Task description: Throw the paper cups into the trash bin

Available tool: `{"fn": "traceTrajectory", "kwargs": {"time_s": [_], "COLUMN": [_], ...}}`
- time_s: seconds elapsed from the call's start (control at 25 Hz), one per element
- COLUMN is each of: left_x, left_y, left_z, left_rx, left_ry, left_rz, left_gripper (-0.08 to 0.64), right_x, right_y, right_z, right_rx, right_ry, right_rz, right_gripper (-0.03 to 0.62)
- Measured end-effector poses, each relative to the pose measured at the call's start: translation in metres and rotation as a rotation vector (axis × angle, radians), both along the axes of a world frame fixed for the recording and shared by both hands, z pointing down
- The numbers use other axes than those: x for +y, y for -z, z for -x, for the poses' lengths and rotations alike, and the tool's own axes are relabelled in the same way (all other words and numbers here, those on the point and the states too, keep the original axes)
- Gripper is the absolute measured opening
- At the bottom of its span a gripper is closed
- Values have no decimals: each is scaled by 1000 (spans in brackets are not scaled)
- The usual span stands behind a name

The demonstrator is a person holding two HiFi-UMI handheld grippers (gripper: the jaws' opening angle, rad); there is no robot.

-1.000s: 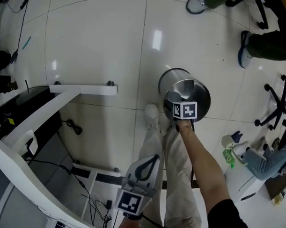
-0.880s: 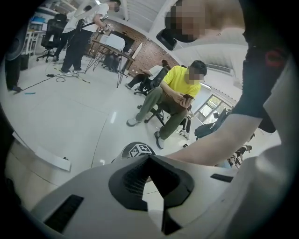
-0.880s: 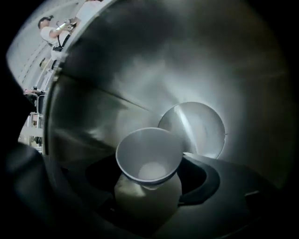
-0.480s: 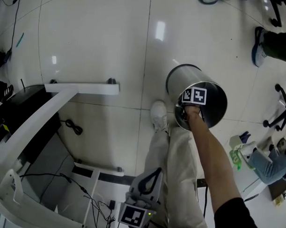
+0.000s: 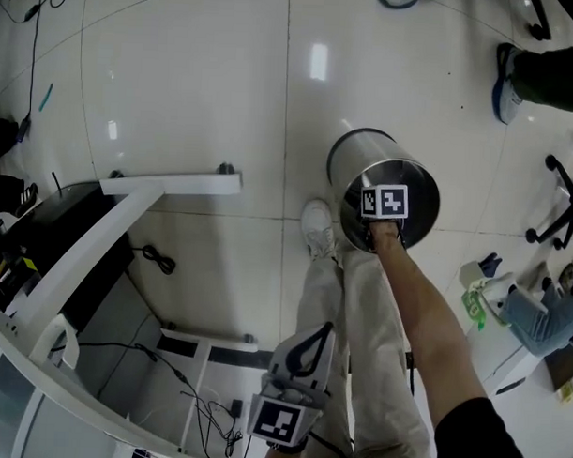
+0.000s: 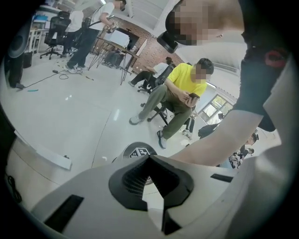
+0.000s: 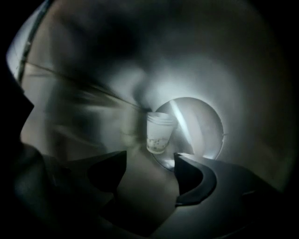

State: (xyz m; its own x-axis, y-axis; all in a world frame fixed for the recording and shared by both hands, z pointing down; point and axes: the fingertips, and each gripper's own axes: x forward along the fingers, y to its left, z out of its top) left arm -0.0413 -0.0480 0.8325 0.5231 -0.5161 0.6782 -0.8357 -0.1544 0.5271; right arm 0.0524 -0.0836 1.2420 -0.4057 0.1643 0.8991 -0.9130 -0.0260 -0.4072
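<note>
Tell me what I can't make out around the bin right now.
- Head view: the paper cup and the jaws of the right gripper, hidden inside the trash bin behind the marker cube.
- Right gripper view: whether the cup touches the bin's floor or wall; dark, blurred. The jaws, just closing somewhat, hold nothing.
- Left gripper view: most of the bin, behind the left gripper itself.

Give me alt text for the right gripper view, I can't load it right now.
A white paper cup sits loose inside the dark metal trash bin, just beyond the tips of the right tongs. The tongs stand apart with nothing pinched between them, though they have just been closing a little; the bin's bright round bottom shows behind the cup.
</note>
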Motion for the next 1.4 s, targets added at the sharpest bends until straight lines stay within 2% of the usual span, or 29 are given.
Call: {"fn": "traceTrajectory", "kwargs": {"time_s": [0.12, 0.28, 0.48, 0.76, 0.88, 1.12, 1.28, 1.4], "left_x": [-13, -36, -56, -71, -96, -119, -117, -107], "left_y": [29, 77, 141, 240, 285, 411, 480, 523], "left_z": [-1, 5, 3, -35, -41, -59, -78, -84], "left_rx": [-7, -12, -30, -72, -119, -153, -155, -159], "left_ry": [4, 26, -2, -74, -83, -84, -115, -96], "left_rz": [-31, -104, -199, -259, -352, -505, -594, -653], "left_gripper": [3, 3, 3, 3, 3, 3, 3, 3], "right_x": [-5, -14, -28, -33, -65, -90, -109, -112], "right_y": [47, 111, 218, 391, 468, 648, 767, 859], "right_z": [-5, -13, -15, -36, -40, -53, -60, -58], "right_rx": [-20, 26, -17, -93, -143, -251, -348, -433], "right_ry": [48, 256, 251, 238, 203, 152, 98, 77], "right_rz": [-83, -252, -465, -654, -778, -959, -1123, -1259], "right_gripper": [327, 180, 8, 6, 5, 5, 5, 5]}}
